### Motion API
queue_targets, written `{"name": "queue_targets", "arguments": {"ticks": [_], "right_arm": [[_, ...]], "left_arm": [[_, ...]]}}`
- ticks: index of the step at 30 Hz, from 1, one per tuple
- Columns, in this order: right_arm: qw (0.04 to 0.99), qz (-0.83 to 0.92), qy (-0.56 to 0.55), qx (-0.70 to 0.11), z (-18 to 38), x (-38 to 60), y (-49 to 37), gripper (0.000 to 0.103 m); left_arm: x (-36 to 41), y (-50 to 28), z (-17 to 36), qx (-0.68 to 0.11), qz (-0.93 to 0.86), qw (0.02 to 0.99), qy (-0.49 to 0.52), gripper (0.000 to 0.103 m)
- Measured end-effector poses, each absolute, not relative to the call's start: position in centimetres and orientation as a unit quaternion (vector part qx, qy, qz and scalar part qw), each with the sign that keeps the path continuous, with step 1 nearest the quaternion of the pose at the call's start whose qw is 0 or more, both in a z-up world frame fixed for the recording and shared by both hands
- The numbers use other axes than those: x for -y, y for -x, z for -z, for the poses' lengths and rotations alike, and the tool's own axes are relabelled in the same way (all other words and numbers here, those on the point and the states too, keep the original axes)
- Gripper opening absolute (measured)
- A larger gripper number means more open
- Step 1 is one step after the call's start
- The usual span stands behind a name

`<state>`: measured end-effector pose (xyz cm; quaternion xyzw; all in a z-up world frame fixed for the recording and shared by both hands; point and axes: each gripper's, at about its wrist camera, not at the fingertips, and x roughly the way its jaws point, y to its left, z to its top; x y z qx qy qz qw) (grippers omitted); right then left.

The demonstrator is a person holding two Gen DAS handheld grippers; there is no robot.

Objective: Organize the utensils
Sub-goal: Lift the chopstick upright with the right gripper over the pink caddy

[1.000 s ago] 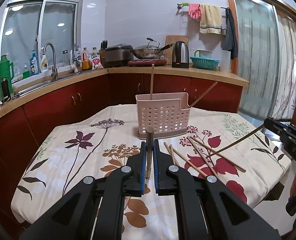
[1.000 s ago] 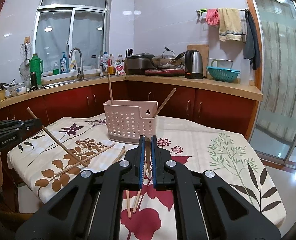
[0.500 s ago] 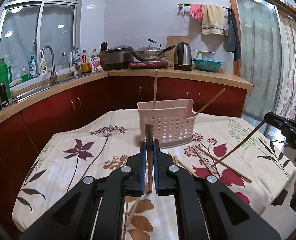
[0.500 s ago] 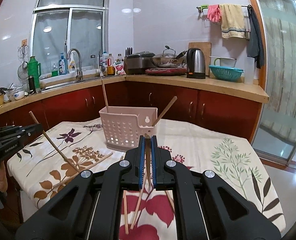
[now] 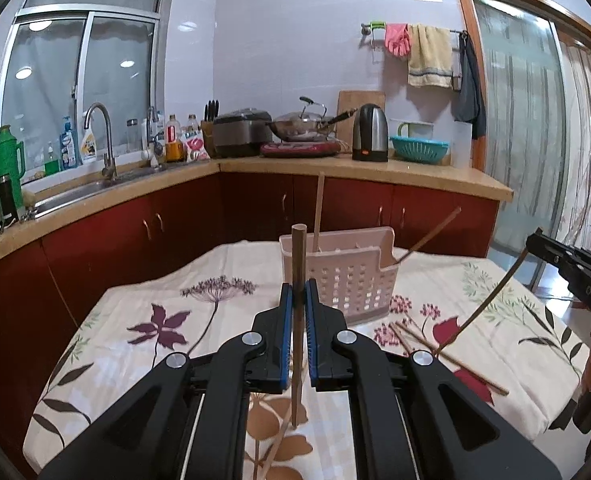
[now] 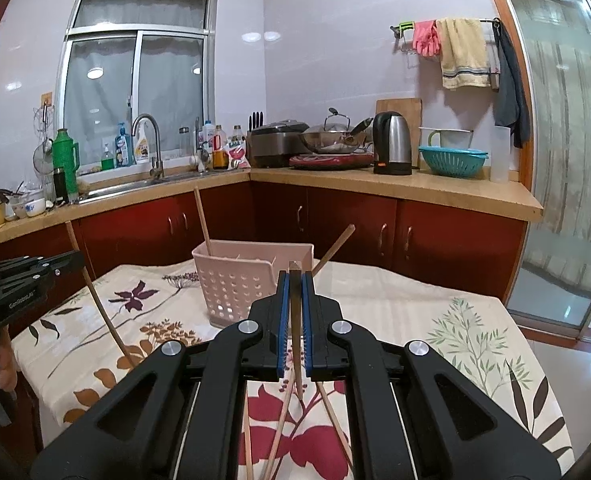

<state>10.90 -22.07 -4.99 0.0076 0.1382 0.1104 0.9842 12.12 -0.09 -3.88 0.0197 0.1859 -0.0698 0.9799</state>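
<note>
Left tool (image 5: 298, 300) clamped on upright chopstick (image 5: 297, 320); right tool (image 6: 294, 304) clamped on another chopstick (image 6: 295, 320); both near pink holder (image 5: 351, 276) w/ loose chopsticks (image 5: 447, 352) on counter (image 5: 143, 332)

Past the work area I can see a wooden-topped kitchen bench (image 6: 435, 190) running over dark red cabinets (image 6: 455, 244). On it stand a steel and black electric kettle (image 6: 391, 144), a lidded steel wok (image 6: 331, 138) on a red hob, a grey rice cooker (image 6: 275, 142) and a teal plastic colander (image 6: 453, 160). A chrome tap (image 5: 99, 136) arches over the sink below the window, beside a green thermos flask (image 5: 9, 160). A pink rubber glove (image 5: 397, 38) and a beige towel (image 5: 429, 56) hang from the wall rail.
</note>
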Motion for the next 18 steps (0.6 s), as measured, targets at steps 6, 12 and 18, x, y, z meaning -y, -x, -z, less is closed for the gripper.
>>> {"name": "queue_targets", "arguments": {"ticks": [6, 12, 18], "right_arm": [[0.987, -0.118, -0.011, -0.112, 2.7, 22.2, -11.3, 0.006], [0.988, -0.130, -0.015, -0.079, 0.2, 22.3, -12.2, 0.006], [0.990, -0.137, -0.013, -0.043, -2.2, 22.0, -14.1, 0.006]], "left_arm": [[0.1, -13.2, 1.7, -0.151, 0.073, 0.986, -0.012, 0.007], [-0.4, -14.6, -1.3, -0.096, 0.065, 0.993, -0.014, 0.007], [-0.5, -16.6, -4.1, -0.044, 0.066, 0.997, -0.011, 0.007]]}}
